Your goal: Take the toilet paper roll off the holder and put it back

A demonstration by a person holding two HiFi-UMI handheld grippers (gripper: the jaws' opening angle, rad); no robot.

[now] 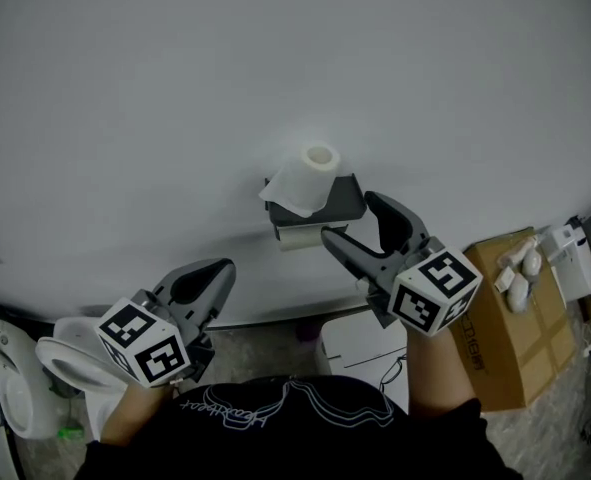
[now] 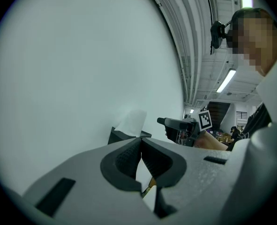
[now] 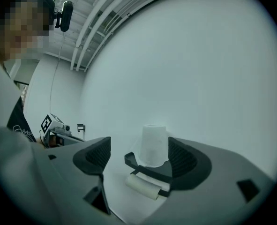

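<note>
- White wall (image 1: 275,68) backs the whole scene, with the holder (image 1: 347,200) fixed to it.
- Right gripper (image 1: 347,218) is spread wide and empty, just in front of the holder's right side. Left gripper (image 1: 215,276) is pressed closed on nothing, low and well apart.
- Roll (image 1: 310,173) stands upright on the holder's top shelf, a loose sheet draped over the front edge. A thin roll (image 1: 297,236) sits on the bar below.
- Risk: a jaw nudging the upright roll could tip it off the shelf edge, or catch the sheet and unwind it.
- Room is open above and to the left; a box (image 1: 505,318) crowds the lower right.
</note>
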